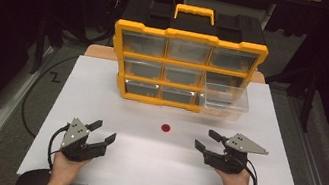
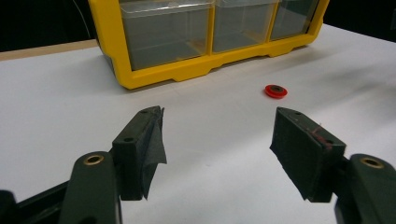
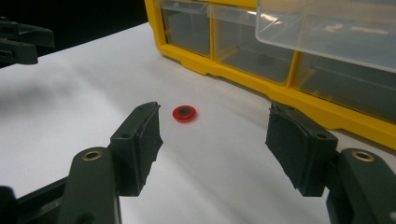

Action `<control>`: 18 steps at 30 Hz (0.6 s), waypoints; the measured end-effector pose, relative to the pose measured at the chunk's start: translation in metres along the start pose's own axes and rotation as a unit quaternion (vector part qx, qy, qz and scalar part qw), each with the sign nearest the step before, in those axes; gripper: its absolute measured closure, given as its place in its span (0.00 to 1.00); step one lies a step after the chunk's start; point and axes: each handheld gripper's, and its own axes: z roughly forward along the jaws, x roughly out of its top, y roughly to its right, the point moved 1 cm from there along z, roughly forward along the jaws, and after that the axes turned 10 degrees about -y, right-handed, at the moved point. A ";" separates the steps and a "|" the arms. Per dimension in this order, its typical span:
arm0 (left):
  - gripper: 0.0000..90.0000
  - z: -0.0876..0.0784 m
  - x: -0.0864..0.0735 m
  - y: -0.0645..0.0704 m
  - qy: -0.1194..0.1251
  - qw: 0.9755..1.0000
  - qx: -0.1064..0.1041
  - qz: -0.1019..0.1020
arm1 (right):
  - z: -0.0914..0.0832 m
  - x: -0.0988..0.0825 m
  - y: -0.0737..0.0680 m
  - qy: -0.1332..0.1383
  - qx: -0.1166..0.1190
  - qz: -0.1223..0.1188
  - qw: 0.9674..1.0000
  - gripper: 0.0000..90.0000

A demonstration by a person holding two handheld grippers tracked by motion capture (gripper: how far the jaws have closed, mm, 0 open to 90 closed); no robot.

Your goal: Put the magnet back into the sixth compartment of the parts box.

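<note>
A small red ring lies on the white table in front of a yellow and black drawer organiser. The organiser's bottom right clear drawer is pulled out. My left gripper rests near the front left of the table, jaws open and empty, and its own view has the red ring ahead to the right. My right gripper sits at the front right, open with nothing between its pads, and the red ring lies just beyond its left finger.
The organiser holds several clear drawers that look empty. The pulled-out drawer overhangs the table above my right gripper's far side. The left gripper appears at the far left of the right gripper view. Dark floor surrounds the table.
</note>
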 end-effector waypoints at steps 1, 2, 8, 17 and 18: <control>0.38 0.000 0.000 0.000 0.000 1.000 0.000 0.000 | 0.002 0.001 0.000 -0.003 0.002 0.003 1.000 0.42; 0.38 0.000 0.000 0.000 0.000 1.000 0.000 0.000 | 0.003 0.002 -0.001 -0.006 0.006 0.004 1.000 0.42; 0.38 0.000 0.000 0.000 0.001 1.000 0.000 -0.001 | 0.013 0.006 -0.003 -0.017 0.013 0.005 1.000 0.43; 0.38 -0.001 0.000 0.000 0.002 1.000 0.000 0.000 | 0.023 0.013 -0.006 -0.016 0.017 0.013 1.000 0.43; 0.38 -0.001 0.000 0.000 0.002 1.000 0.000 0.000 | 0.026 0.015 -0.006 -0.021 0.020 0.014 0.999 0.43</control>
